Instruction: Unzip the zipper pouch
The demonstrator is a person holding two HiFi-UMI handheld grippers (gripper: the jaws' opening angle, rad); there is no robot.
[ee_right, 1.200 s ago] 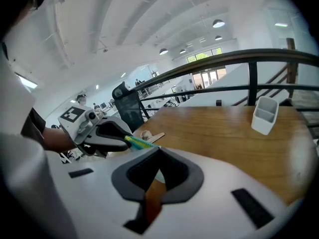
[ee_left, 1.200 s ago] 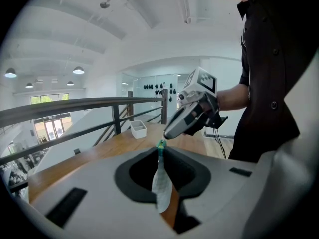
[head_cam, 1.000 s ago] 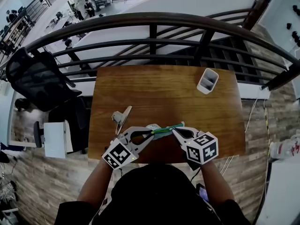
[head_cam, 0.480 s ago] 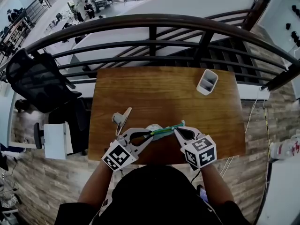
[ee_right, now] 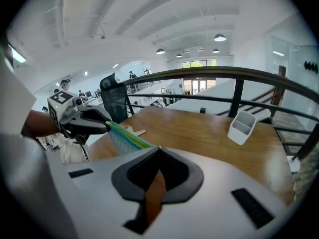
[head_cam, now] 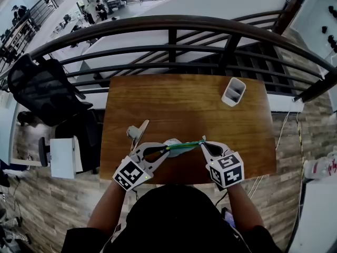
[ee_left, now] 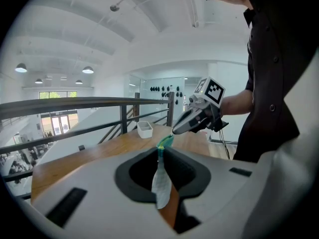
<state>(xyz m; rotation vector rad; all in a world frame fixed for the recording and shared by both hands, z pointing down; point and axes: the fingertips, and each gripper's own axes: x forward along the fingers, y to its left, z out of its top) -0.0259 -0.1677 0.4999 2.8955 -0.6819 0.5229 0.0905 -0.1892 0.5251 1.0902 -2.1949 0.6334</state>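
A small pouch (head_cam: 176, 145) with a green zip edge hangs above the table's near edge, stretched between both grippers. My left gripper (head_cam: 166, 148) is shut on its left end; in the left gripper view the pale mesh pouch (ee_left: 160, 180) stands edge-on between the pads. My right gripper (head_cam: 202, 142) is shut at the right end of the zip, where the green line meets its tips (ee_right: 158, 148), on what looks like the zipper pull. From the right gripper view the pouch (ee_right: 124, 139) runs away to the left gripper (ee_right: 107, 123).
A white open container (head_cam: 233, 91) stands at the far right of the wooden table (head_cam: 184, 104). A grey clip-like object (head_cam: 136, 132) lies left of the pouch. A dark railing (head_cam: 171, 22) runs behind the table, and an office chair (head_cam: 42, 88) stands at the left.
The right gripper has turned a little and its tips sit slightly further right. The pouch's green edge lies flatter. The left gripper has stayed put.
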